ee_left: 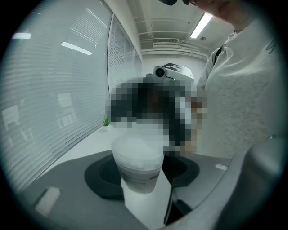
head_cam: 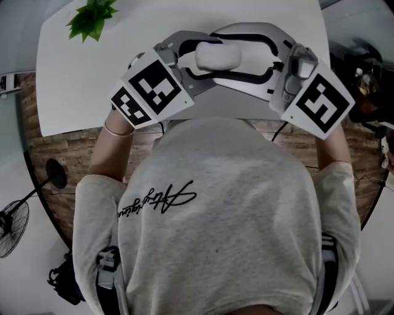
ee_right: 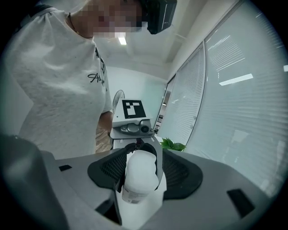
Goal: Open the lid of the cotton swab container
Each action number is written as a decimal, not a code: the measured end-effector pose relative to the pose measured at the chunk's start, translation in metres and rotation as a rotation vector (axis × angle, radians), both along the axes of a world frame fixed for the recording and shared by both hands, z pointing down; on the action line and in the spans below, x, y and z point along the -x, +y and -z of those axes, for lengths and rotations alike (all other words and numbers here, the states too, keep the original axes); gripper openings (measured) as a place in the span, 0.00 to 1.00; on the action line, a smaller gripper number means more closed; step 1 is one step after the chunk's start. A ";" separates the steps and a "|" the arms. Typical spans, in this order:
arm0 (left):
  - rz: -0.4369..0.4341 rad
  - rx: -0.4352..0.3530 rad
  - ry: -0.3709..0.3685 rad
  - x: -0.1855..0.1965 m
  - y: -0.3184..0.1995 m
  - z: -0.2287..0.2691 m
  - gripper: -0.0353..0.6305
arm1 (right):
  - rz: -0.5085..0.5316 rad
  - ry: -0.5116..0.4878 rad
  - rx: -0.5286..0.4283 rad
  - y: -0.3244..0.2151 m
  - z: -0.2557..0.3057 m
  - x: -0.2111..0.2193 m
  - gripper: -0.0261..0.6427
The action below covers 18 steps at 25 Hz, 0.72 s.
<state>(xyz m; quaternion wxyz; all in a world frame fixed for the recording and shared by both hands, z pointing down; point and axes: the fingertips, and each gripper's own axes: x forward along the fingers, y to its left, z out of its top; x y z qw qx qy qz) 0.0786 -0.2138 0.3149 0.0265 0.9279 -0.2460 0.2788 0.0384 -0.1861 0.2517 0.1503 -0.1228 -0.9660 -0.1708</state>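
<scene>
I have both grippers up in front of the person's chest, facing each other over the near edge of the white table (head_cam: 74, 80). The cotton swab container (head_cam: 217, 56) lies sideways between them.

The left gripper (ee_left: 141, 170) is the one carrying it. In the right gripper view its two black-edged jaws hug the far, rounded end of the container on both sides. In its own view the frosted white tub, with a printed band around it, fills the space between the jaws.

The right gripper (ee_right: 141, 174) stands spread around the other end. Its own view shows the near end of the tub lying between the jaws with a clear gap on each side, so it pinches nothing. I cannot tell whether the lid is on or off, as no view shows a seam plainly.

In the head view, the left marker cube (head_cam: 151, 89) and the right marker cube (head_cam: 320, 101) sit either side of the grey sweatshirt (head_cam: 215, 203). A thin bracelet (head_cam: 117, 130) circles the left wrist. A small green plant (head_cam: 92, 18) stands at the table's far left corner, well apart from the container. Below the table edge is a wood floor (head_cam: 55, 154), with a standing fan (head_cam: 12, 227) at the lower left.
</scene>
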 end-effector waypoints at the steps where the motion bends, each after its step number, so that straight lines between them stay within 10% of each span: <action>1: 0.002 0.000 0.001 -0.001 0.000 0.000 0.41 | 0.007 0.010 -0.007 0.000 -0.002 0.000 0.41; 18: 0.071 -0.009 -0.009 -0.026 -0.003 -0.004 0.41 | 0.085 0.071 0.025 0.002 -0.018 -0.024 0.37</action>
